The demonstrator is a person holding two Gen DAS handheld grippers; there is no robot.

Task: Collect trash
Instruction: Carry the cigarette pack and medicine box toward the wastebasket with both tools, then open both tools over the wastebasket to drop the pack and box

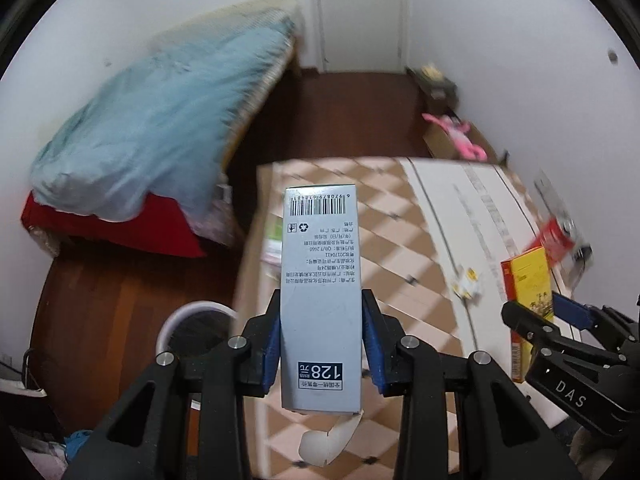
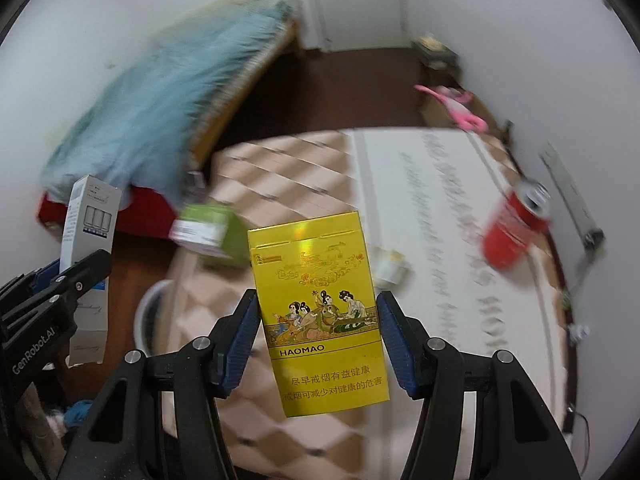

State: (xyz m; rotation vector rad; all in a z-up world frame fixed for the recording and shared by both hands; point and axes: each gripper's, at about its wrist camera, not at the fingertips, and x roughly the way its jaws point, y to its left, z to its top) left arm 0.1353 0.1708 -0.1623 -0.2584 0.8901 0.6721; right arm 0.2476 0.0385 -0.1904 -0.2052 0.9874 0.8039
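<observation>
Two pieces of trash are already lifted clear of the worktop (image 1: pixel 400 216), a surface covered in a tan-and-cream diamond-patterned cloth with a white printed sheet across its right half. The left claw (image 1: pixel 321 344) is clenched on a tall grey cardboard carton with a barcode and a "128" price label (image 1: pixel 320 300), its blue pads pressing both long sides; the carton's white bottom flap hangs open. The right claw (image 2: pixel 318 344) carries a flat yellow cigarette pack printed with seated figures and "HAOMAO" (image 2: pixel 318 316). Its left pad touches the pack; at the right pad a sliver of gap may show, so I judge it a light grasp rather than a firm one.

A round white-rimmed bin (image 1: pixel 192 332) stands on the dark wooden floor just off the worktop's left edge, below the grey carton. Neither item is in it yet, so dropping both is the step in hand.

Still to gather: a red drink can (image 2: pixel 514 228) lying tilted near the worktop's right edge, a green-and-white box (image 2: pixel 212 232) at its left edge, and a small crumpled white-and-yellow wrapper (image 2: pixel 392 268) near the middle. Other bits along the right edge are too blurred to name. The job looks less than half done.
</observation>
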